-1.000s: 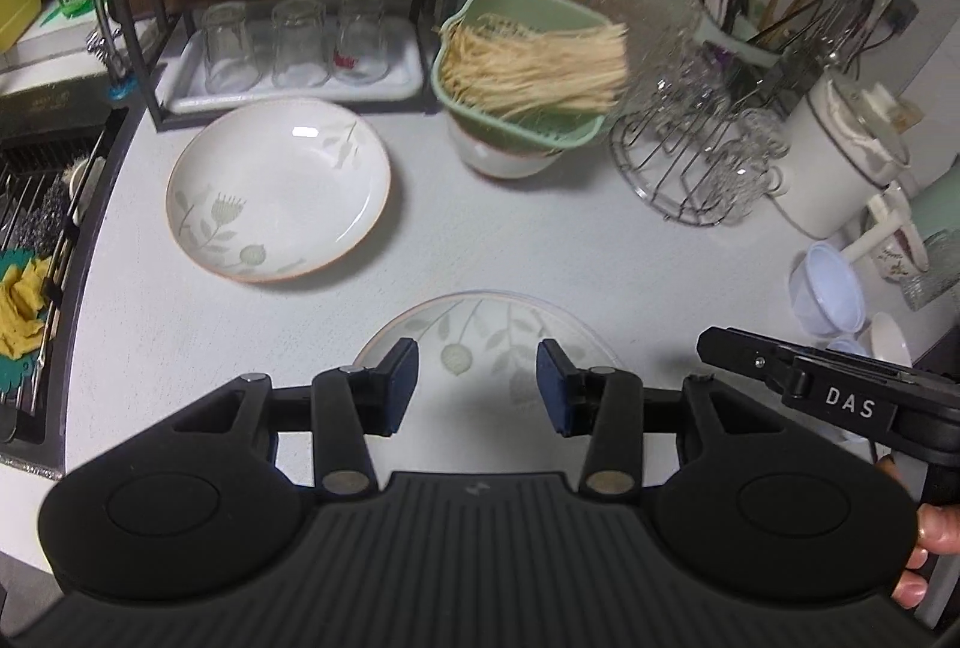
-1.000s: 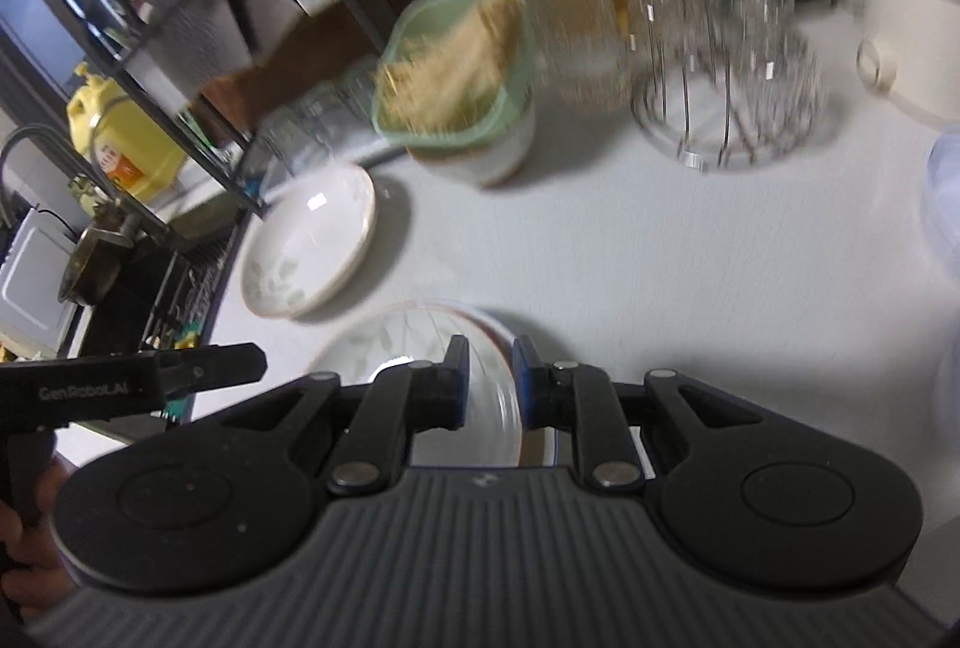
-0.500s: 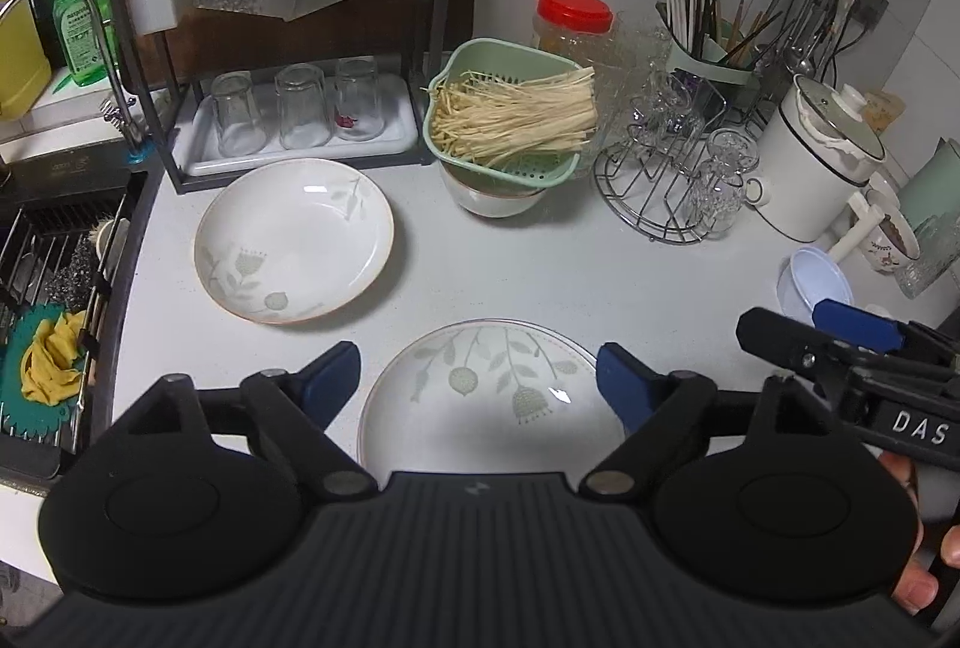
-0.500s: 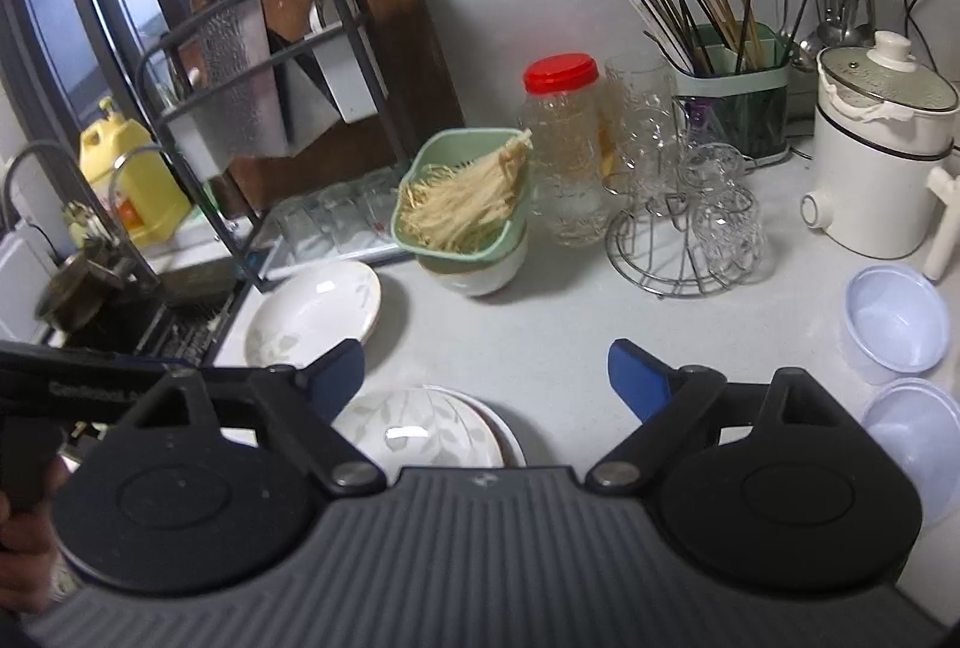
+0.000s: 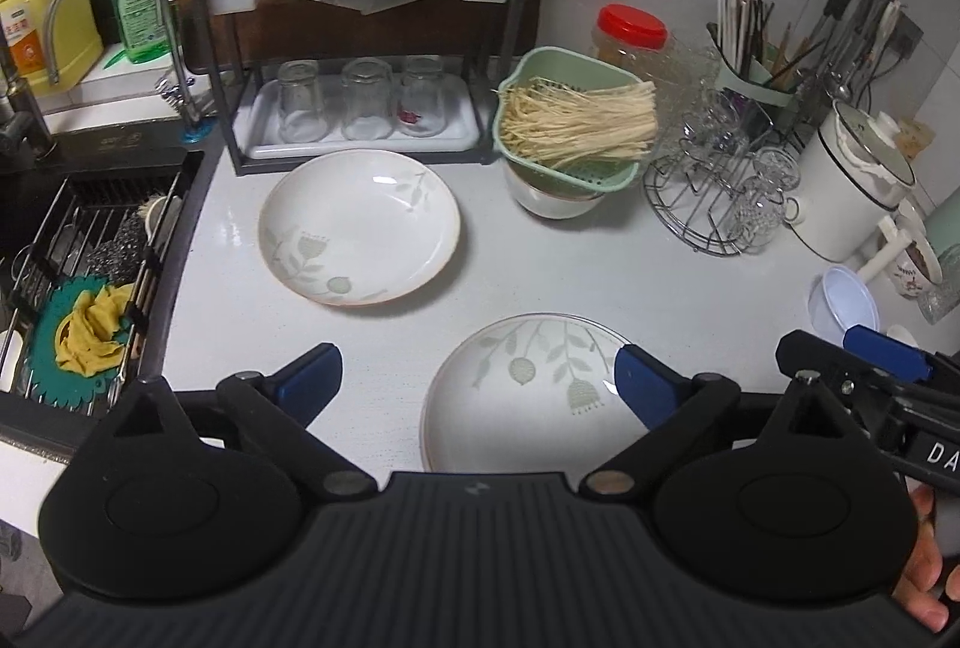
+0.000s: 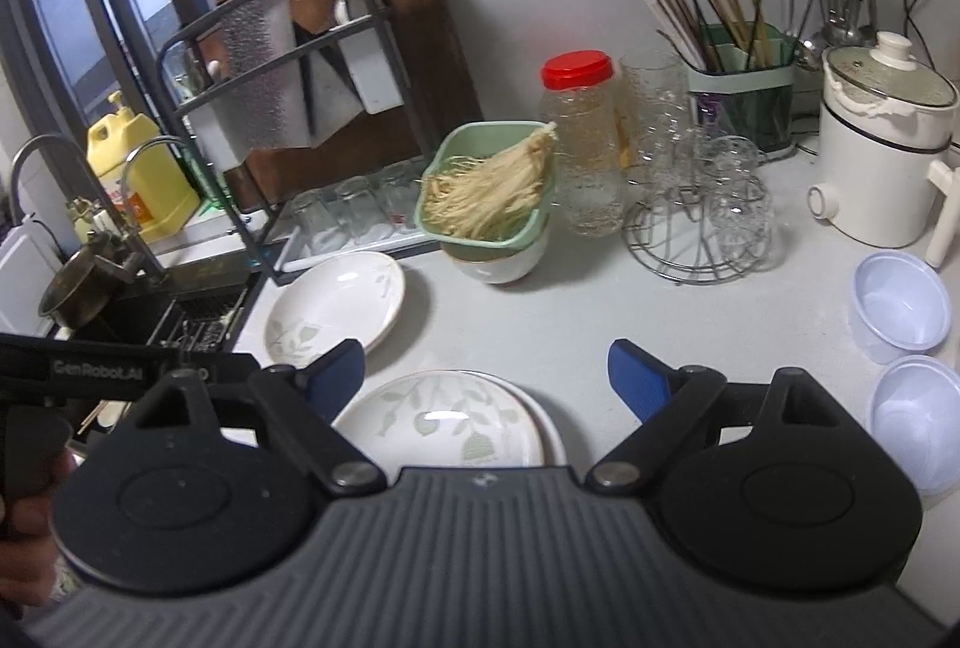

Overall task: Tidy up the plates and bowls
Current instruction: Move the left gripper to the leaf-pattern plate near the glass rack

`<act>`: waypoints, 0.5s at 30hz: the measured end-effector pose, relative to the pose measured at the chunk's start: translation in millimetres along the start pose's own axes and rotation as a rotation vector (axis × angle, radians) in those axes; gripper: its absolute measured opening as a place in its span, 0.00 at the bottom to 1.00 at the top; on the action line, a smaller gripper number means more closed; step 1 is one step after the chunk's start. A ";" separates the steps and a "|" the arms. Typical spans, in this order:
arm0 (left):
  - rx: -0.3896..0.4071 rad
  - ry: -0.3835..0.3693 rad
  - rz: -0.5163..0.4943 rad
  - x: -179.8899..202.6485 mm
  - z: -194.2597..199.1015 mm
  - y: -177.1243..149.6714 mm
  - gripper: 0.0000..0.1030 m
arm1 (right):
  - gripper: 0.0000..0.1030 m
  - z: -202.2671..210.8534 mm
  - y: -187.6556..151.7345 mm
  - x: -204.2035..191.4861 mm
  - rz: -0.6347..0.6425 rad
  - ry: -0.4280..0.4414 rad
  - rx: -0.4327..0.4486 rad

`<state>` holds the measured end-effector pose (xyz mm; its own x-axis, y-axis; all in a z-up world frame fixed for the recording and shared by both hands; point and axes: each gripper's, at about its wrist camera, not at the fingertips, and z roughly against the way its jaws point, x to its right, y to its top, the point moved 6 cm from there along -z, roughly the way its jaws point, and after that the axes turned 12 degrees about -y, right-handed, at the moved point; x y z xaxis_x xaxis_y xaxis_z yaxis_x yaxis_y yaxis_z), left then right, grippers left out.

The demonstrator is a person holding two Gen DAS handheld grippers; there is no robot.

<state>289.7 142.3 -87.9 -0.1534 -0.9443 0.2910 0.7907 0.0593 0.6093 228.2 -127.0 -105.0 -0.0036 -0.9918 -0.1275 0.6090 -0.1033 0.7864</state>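
Observation:
A leaf-patterned plate point(image 5: 528, 396) lies flat on the white counter near me; in the right wrist view this plate point(image 6: 450, 420) seems to rest on a second rim. A matching deep plate point(image 5: 360, 234) sits further back left, also seen as point(image 6: 336, 306). My left gripper point(image 5: 477, 378) hovers above the near plate's far edge, its jaws opening wide with nothing pressed between them. My right gripper point(image 6: 487, 375) is open above the same plate and holds nothing. Two clear plastic bowls point(image 6: 900, 306) point(image 6: 918, 420) stand at the right.
A green strainer of noodles point(image 5: 570, 132) sits on a white bowl point(image 5: 552, 201). Behind are a rack with upturned glasses point(image 5: 360, 108), a red-lidded jar point(image 5: 630, 30), a wire glass stand point(image 5: 720, 192) and a white pot point(image 5: 852, 186). The sink point(image 5: 90, 258) is at the left.
Both grippers went from nearly shut at the near plate's rim to wide open. Both drew up and back, so more of the counter and back wall shows. The plate stays on the counter.

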 end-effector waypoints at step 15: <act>0.057 0.034 0.038 -50.6 38.2 -12.5 0.96 | 0.87 4.7 -14.2 -60.8 0.081 0.044 0.002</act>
<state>265.0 201.7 -82.1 -0.1030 -0.9513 0.2906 0.7604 0.1130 0.6395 216.1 -65.6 -105.5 0.0804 -0.9927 -0.0899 0.6042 -0.0232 0.7965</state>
